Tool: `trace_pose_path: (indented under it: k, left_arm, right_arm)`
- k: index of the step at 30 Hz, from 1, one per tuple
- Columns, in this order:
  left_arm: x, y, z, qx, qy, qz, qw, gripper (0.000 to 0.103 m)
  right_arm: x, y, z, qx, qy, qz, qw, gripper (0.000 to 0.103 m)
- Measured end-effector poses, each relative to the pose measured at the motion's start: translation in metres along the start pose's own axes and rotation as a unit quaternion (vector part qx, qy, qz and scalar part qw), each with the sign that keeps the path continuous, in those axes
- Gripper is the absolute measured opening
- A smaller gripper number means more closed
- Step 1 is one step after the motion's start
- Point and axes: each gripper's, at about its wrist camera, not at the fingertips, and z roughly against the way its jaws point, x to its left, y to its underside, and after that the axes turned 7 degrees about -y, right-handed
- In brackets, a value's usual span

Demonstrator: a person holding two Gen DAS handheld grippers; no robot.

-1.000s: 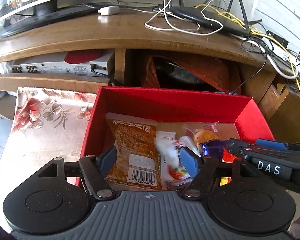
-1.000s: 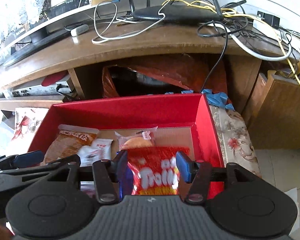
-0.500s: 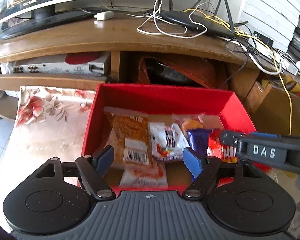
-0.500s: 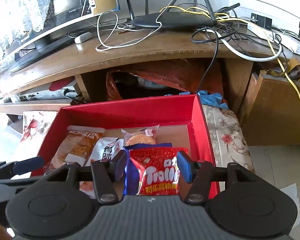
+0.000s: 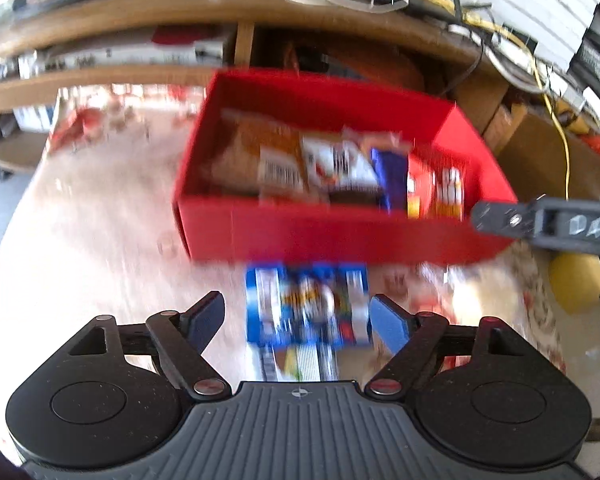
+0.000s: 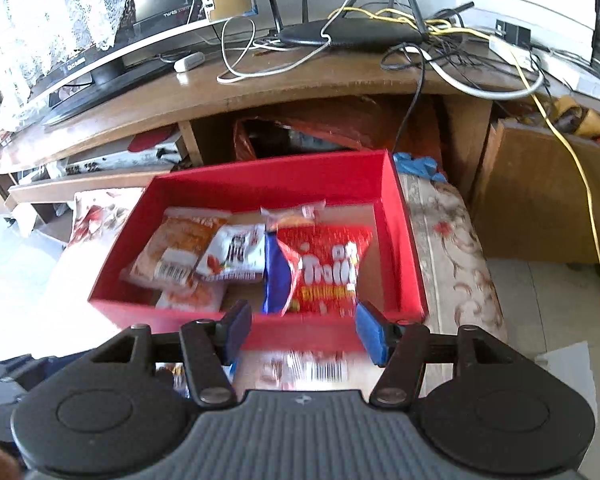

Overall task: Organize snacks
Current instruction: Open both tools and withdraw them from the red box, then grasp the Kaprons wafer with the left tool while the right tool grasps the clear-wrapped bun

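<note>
Left gripper [image 5: 296,316]: fingers spread and just been opening, nothing pinched. A blue rectangular snack packet [image 5: 308,306] lies between them on the floral-cloth surface [image 5: 100,240], just in front of the red rectangular cardboard box [image 5: 340,236]; view is blurred.

Right gripper [image 6: 302,330]: fingers apart, just been opening too, gripping nothing, over the box's near wall. In the box: red gummy bag [image 6: 328,268] with a dark blue wrapper [image 6: 276,276] beside it at right, white sachet [image 6: 236,254] in the middle, orange snack pouch [image 6: 176,248] at left.
</note>
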Motion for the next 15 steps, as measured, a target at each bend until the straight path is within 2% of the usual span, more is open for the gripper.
trace_pose_path:
  k: [5, 8, 11, 14, 15]
  left_arm:
    - [-0.005, 0.014, -0.019, 0.038, -0.014, -0.009, 0.9992, 0.085]
    - [-0.007, 0.019, -0.030, 0.047, -0.029, -0.018, 0.9983, 0.087]
    - [-0.009, 0.022, -0.030, 0.040, -0.034, -0.025, 0.9983, 0.088]
    - [-0.011, 0.023, -0.028, 0.035, -0.047, -0.041, 0.9975, 0.080]
    - [-0.013, 0.026, -0.027, 0.032, -0.052, -0.047, 0.9970, 0.075]
  right_arm:
    - [-0.005, 0.016, 0.009, 0.014, -0.004, -0.008, 1.000, 0.065]
    - [-0.008, 0.020, 0.011, 0.020, -0.005, -0.009, 1.000, 0.065]
    - [-0.011, 0.021, 0.008, 0.027, -0.006, -0.011, 1.000, 0.066]
    - [-0.016, 0.020, 0.001, 0.038, -0.003, -0.013, 0.999, 0.066]
    - [-0.017, 0.019, -0.001, 0.041, -0.001, -0.014, 0.999, 0.066]
